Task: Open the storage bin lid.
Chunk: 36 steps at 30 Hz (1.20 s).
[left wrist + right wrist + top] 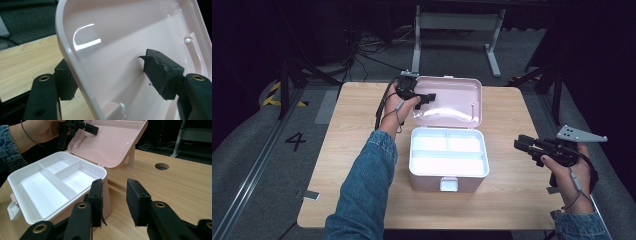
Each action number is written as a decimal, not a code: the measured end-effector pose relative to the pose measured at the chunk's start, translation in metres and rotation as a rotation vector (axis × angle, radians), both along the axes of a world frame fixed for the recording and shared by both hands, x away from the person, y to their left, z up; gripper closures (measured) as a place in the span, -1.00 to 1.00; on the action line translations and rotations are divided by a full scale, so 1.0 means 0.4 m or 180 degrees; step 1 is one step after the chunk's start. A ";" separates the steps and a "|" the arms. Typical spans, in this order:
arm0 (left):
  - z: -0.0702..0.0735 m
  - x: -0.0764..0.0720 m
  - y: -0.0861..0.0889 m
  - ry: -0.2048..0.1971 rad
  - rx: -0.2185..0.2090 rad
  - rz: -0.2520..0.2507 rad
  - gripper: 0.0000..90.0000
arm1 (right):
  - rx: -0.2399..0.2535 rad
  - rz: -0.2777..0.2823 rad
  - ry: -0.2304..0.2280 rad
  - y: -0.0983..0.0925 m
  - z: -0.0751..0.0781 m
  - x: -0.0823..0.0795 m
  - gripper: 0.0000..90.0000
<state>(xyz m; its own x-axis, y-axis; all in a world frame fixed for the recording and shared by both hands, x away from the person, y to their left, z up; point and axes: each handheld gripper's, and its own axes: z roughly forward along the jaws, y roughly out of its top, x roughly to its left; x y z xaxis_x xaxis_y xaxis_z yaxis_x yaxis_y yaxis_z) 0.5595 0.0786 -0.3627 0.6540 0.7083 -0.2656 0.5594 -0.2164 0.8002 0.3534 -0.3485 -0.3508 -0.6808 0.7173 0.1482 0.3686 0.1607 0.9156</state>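
Note:
A pink box stands mid-table with its lid swung up and back. Inside sits a white tray split into three bare compartments. My left gripper is at the lid's left edge, open. In the left gripper view, the left gripper straddles the lid: one jaw behind the rim, the other over the inner face. My right gripper hovers open to the right of the box. In the right gripper view, the right gripper points at the box's corner with nothing between its jaws.
The box's white latch hangs at its front wall. The wooden table has a round cable hole behind the box. Beyond the far edge stands a grey desk frame; a floor mark "4" lies to the left.

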 end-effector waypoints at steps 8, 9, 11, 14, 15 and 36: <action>-0.037 0.011 0.004 0.0316 0.0037 0.0049 -0.28 | -0.0008 -0.0015 0.0035 0.002 -0.007 0.005 0.46; -0.042 0.012 0.004 0.0339 0.0053 0.0046 -0.29 | -0.0015 -0.0006 0.0036 0.002 -0.008 0.006 0.46; -0.051 0.014 0.005 0.0374 0.0037 0.0055 -0.30 | -0.0019 -0.0010 0.0039 0.002 -0.009 0.007 0.46; -0.057 0.014 0.006 0.0405 0.0027 0.0061 -0.31 | -0.0011 -0.0011 0.0044 0.003 -0.011 0.008 0.46; -0.061 0.015 0.006 0.0422 0.0024 0.0066 -0.31 | -0.0021 -0.0004 0.0043 0.005 -0.013 0.010 0.44; -0.092 0.017 0.010 0.0699 0.0192 0.0169 -0.33 | -0.0034 0.0003 0.0097 0.013 -0.020 0.015 0.39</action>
<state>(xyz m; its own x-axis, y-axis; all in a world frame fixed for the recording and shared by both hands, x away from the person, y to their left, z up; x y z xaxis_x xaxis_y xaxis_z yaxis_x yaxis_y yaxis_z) 0.5664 0.0825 -0.3995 0.5465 0.7592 -0.3536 0.7306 -0.2257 0.6444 0.3593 -0.3434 -0.3588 -0.6768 0.7183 0.1614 0.3963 0.1707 0.9021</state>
